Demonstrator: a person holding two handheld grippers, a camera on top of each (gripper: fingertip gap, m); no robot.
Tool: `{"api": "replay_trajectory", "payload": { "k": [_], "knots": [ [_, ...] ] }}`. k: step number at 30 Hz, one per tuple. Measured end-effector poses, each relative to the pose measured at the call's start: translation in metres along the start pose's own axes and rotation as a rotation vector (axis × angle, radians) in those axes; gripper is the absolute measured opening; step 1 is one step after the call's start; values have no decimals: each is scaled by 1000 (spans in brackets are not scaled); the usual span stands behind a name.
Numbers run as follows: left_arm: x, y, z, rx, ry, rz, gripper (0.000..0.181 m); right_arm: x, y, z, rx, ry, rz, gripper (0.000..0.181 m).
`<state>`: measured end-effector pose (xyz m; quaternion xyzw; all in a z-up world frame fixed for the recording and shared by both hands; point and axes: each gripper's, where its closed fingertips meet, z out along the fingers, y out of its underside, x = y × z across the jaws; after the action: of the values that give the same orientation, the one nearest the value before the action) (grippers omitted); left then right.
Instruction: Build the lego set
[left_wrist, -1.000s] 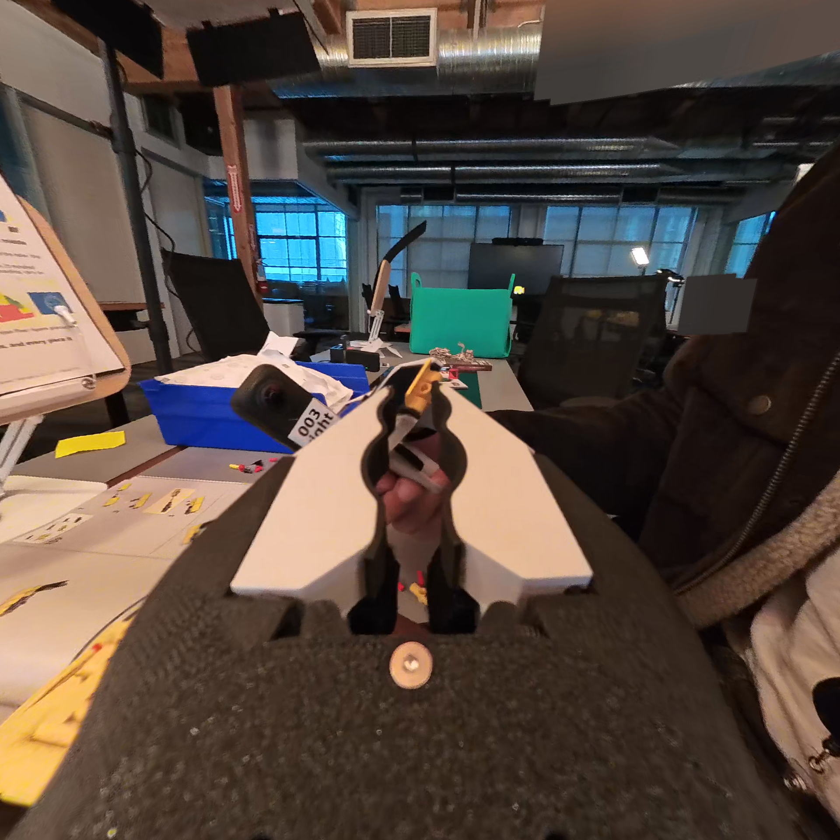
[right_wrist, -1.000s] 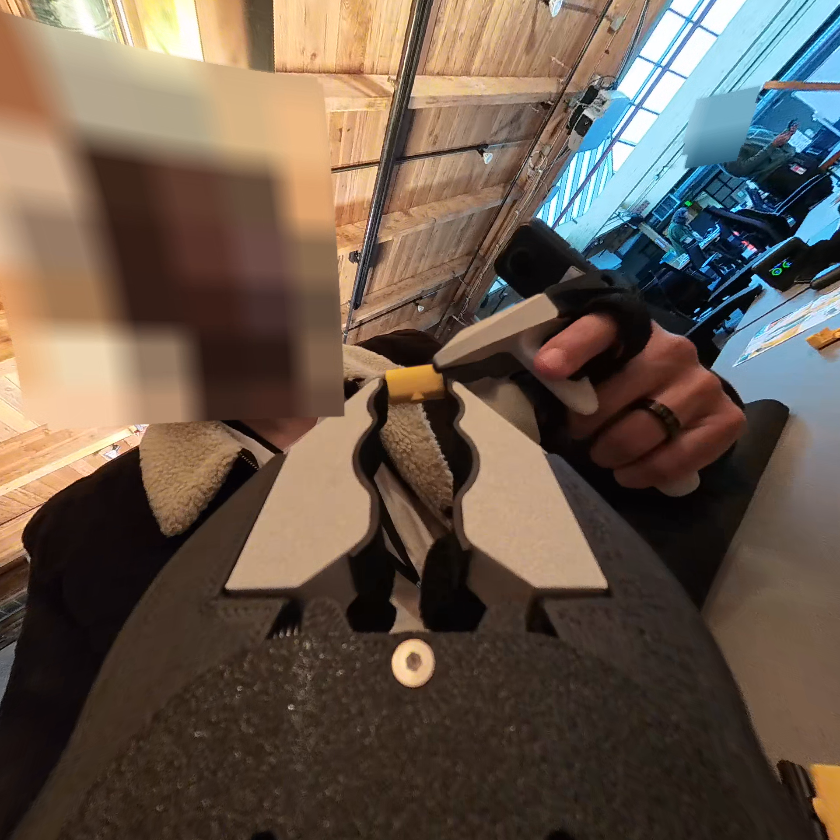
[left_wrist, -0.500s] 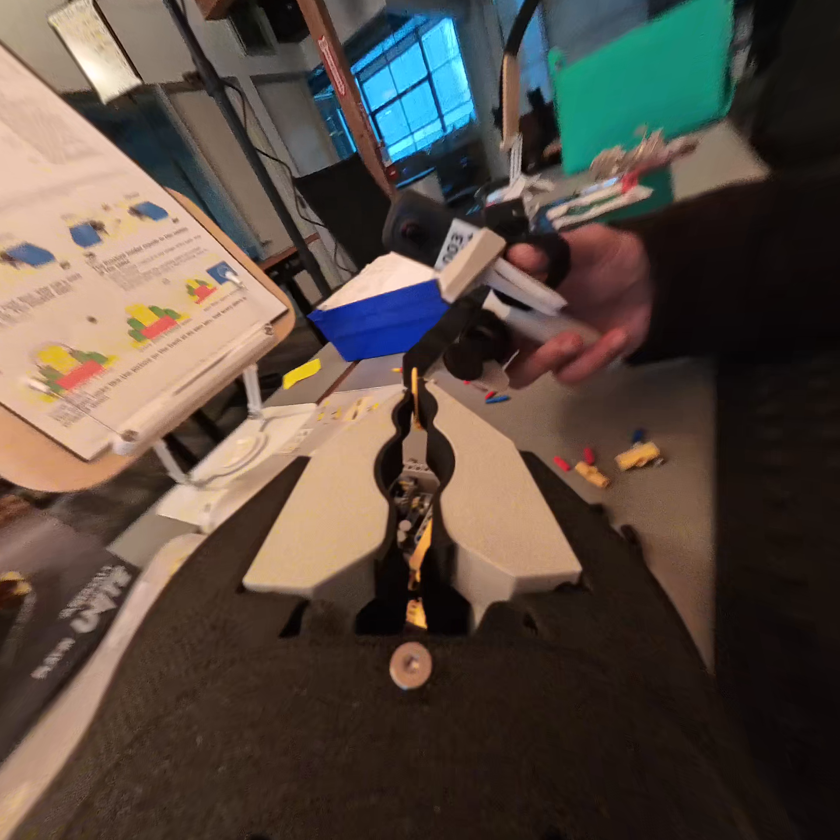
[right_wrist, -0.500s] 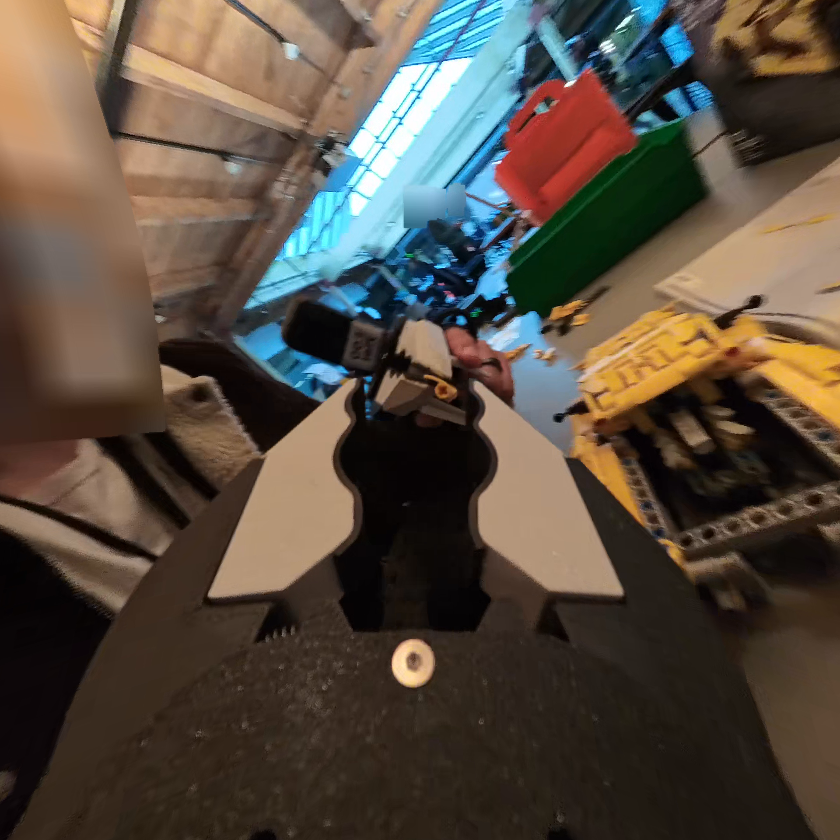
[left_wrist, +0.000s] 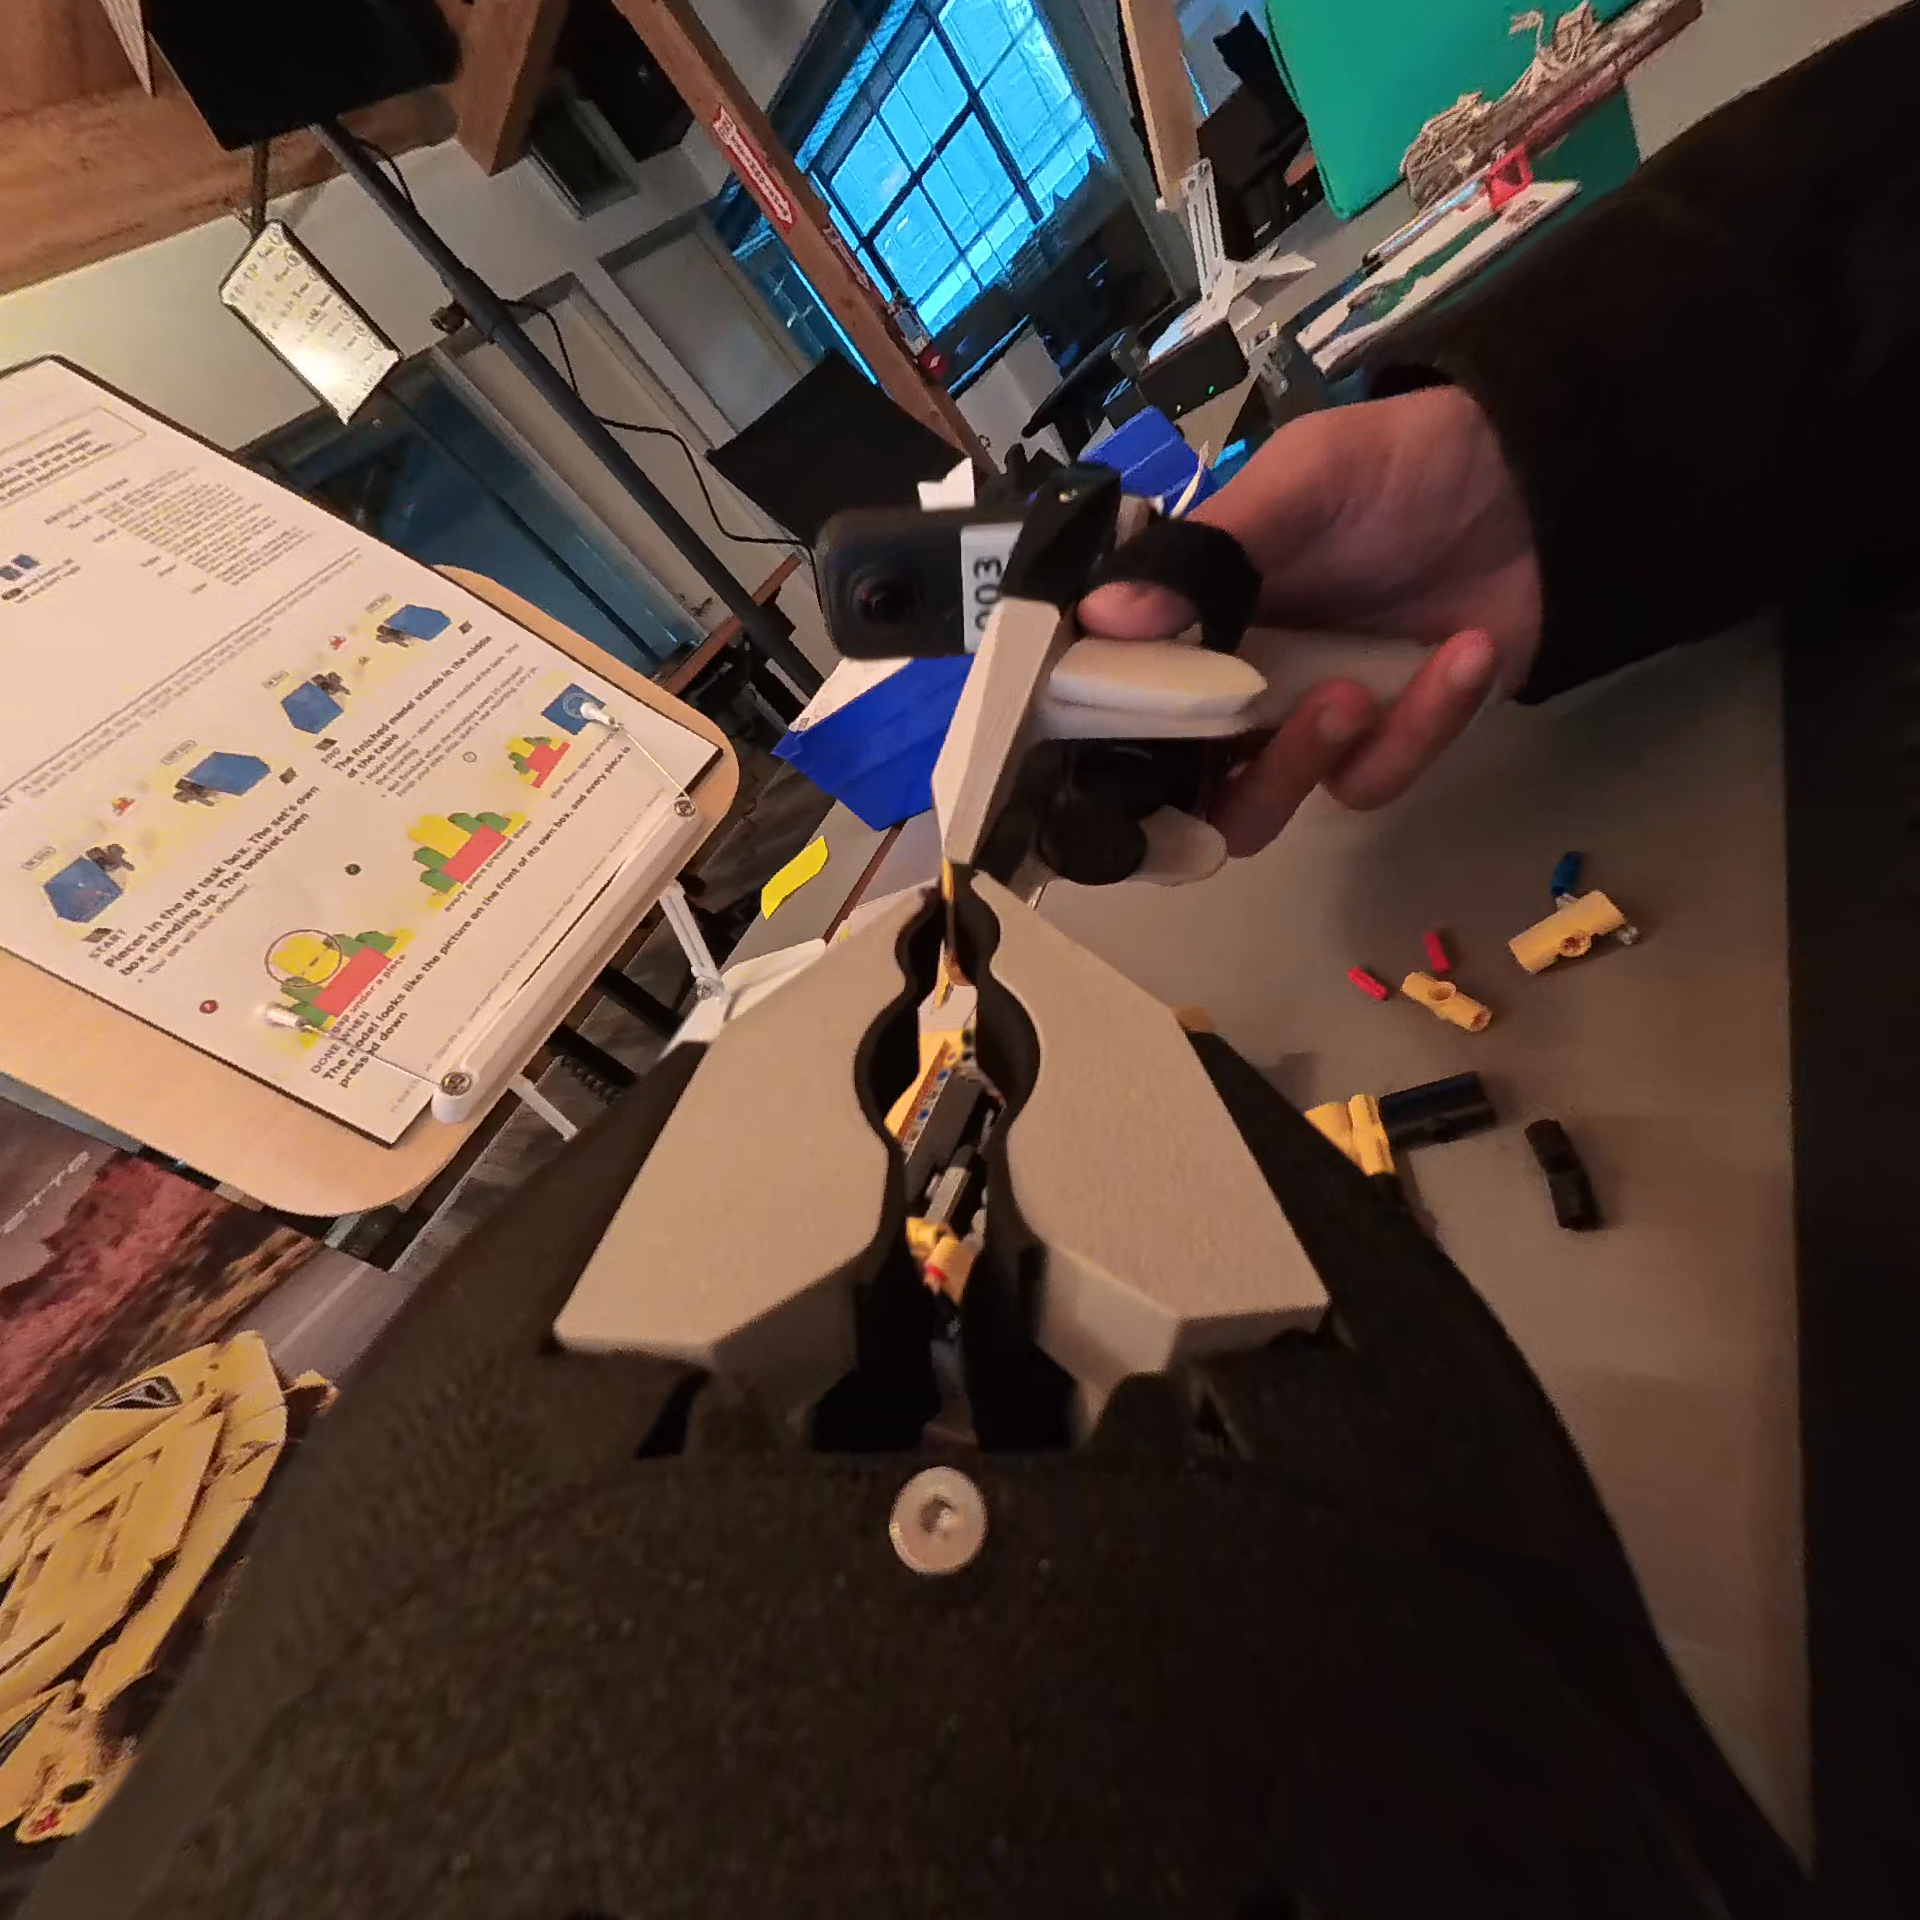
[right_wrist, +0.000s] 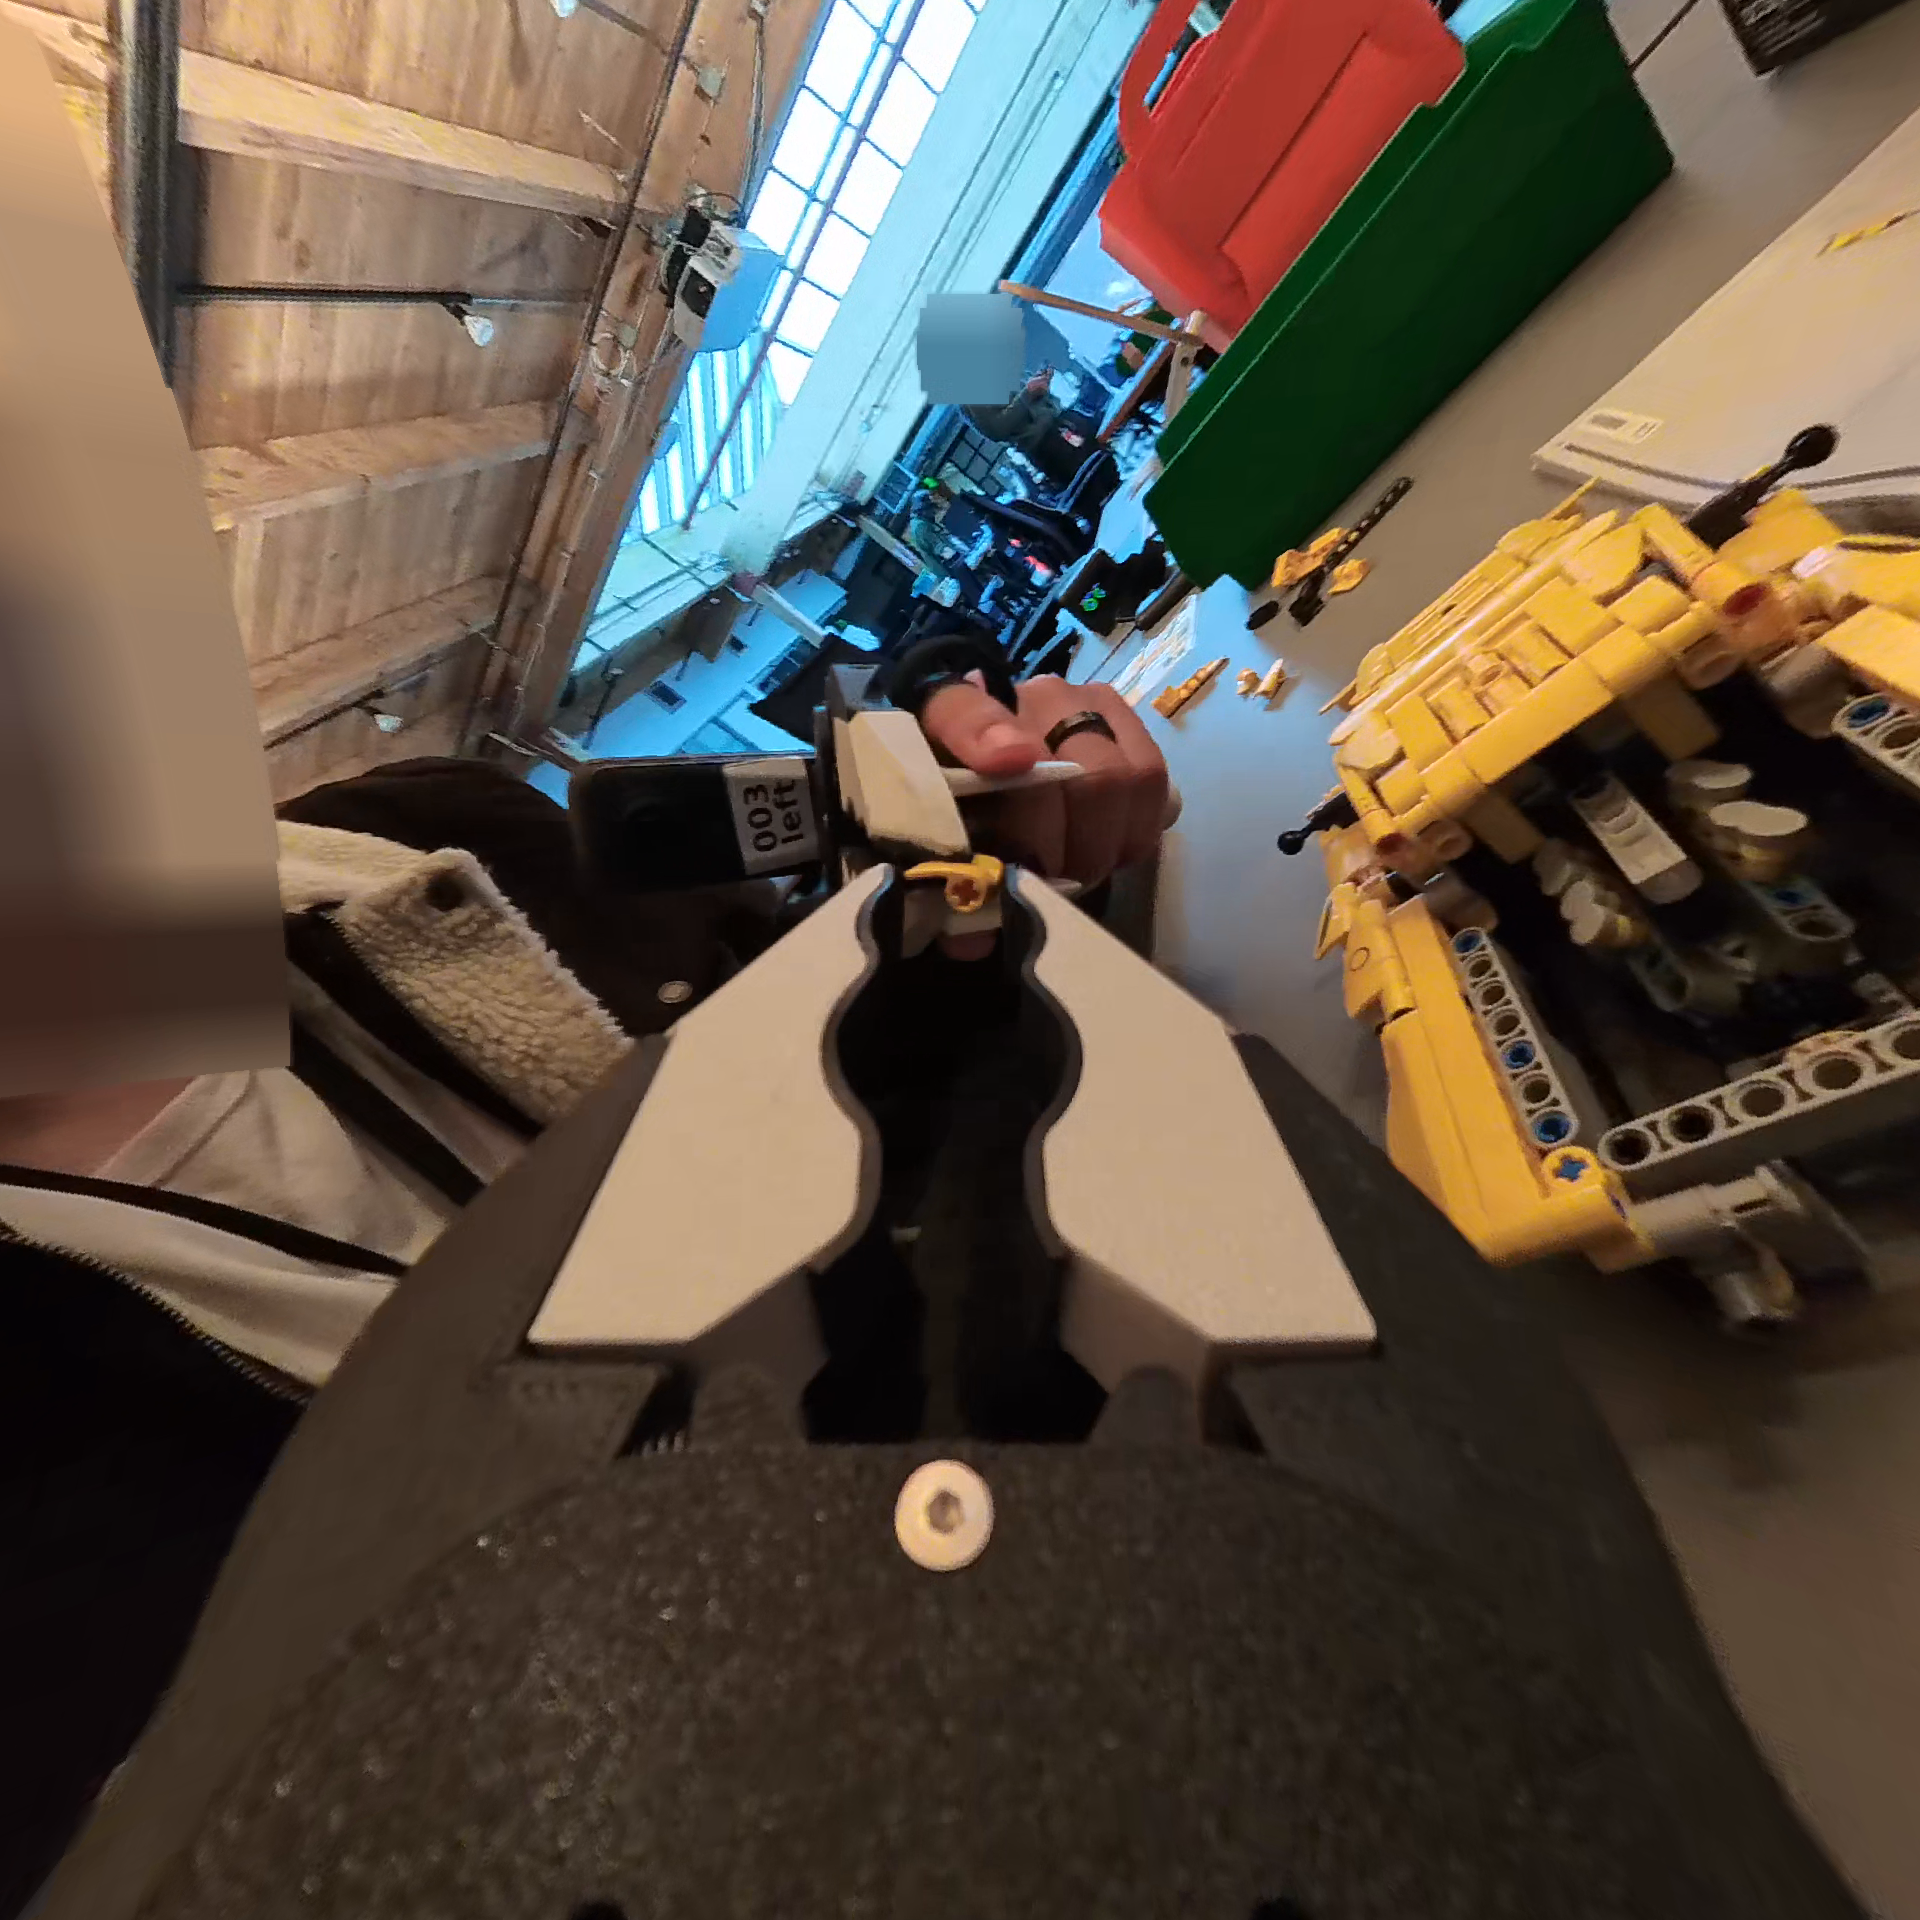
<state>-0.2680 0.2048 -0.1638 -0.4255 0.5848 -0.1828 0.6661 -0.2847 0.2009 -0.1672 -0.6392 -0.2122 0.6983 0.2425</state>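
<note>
Left gripper (left_wrist: 954, 902) clamped on yellow piece (right_wrist: 961, 885); right gripper (right_wrist: 951, 883) jaws apart, flanking it.

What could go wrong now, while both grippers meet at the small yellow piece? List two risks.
1. The small yellow piece sits only at the very tips of the left gripper; it might slip or twist as the right gripper meets it.
2. If dropped, it could get lost among the loose pieces on the table.
</note>
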Motion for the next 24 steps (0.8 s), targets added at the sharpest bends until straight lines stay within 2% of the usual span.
{"api": "replay_trajectory", "payload": {
  "k": [2, 5, 9, 19, 24],
  "knots": [
    [-2, -6, -1, 35, -3, -50, 4, -5, -2, 1, 15, -55, 28, 17],
    [-10, -13, -4, 85, -22, -156, 18, -14, -4, 4, 36, -159, 76, 16],
    [-14, -20, -8, 131, 1, -262, 20, -22, -7, 7, 75, -276, 148, 15],
    [-6, -14, -4, 94, 26, -234, 18, -21, -11, 8, 99, -315, 183, 15],
    [-5, -13, -4, 88, 27, -229, 7, -20, -7, 13, 82, -302, 162, 15]
  ]
}}
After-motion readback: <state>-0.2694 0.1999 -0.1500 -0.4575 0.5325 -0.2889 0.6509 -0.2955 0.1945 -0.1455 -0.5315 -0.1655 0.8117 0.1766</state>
